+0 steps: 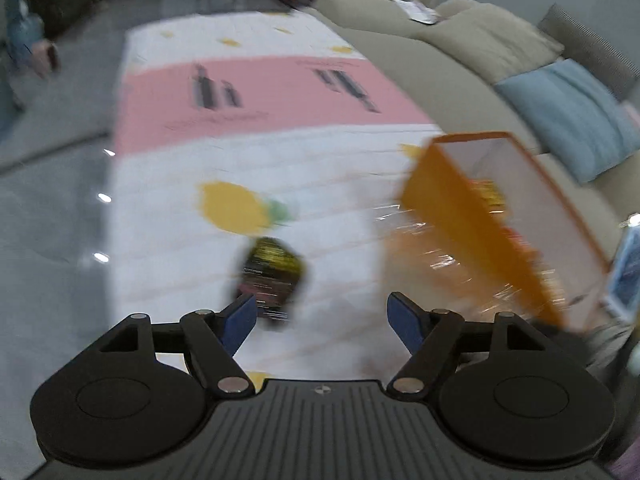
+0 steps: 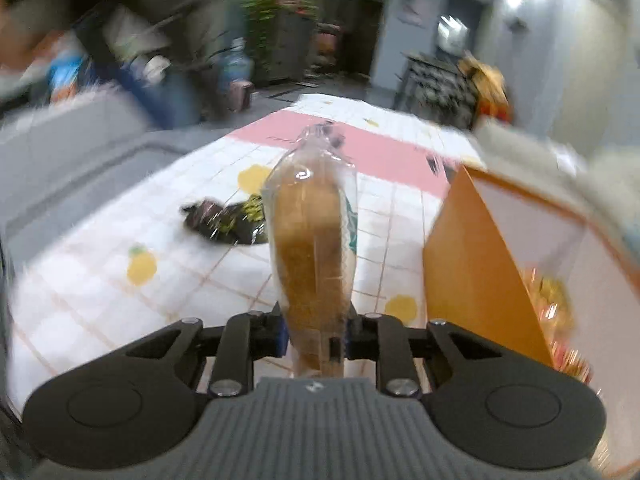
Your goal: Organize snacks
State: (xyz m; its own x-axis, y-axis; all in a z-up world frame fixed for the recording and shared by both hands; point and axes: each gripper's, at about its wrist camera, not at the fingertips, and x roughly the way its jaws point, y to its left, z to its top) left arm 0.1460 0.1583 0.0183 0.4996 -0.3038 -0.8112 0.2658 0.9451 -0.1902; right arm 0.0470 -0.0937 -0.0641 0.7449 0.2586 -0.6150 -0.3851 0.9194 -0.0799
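Observation:
My left gripper is open above the tablecloth, nothing between its blue pads. Just ahead of it lies a dark snack packet with yellow print, blurred. An orange box with a white inside stands to the right, several bright wrapped snacks in it. In the right wrist view my right gripper is shut on a clear bag of brown bread, which sticks up and forward from the pads. The dark packet lies beyond it to the left, the orange box close on the right.
A white tablecloth with a pink band and yellow fruit prints covers the low table. A beige sofa with a blue cushion runs along the right. Grey floor lies to the left. A person's blurred figure is at the upper left.

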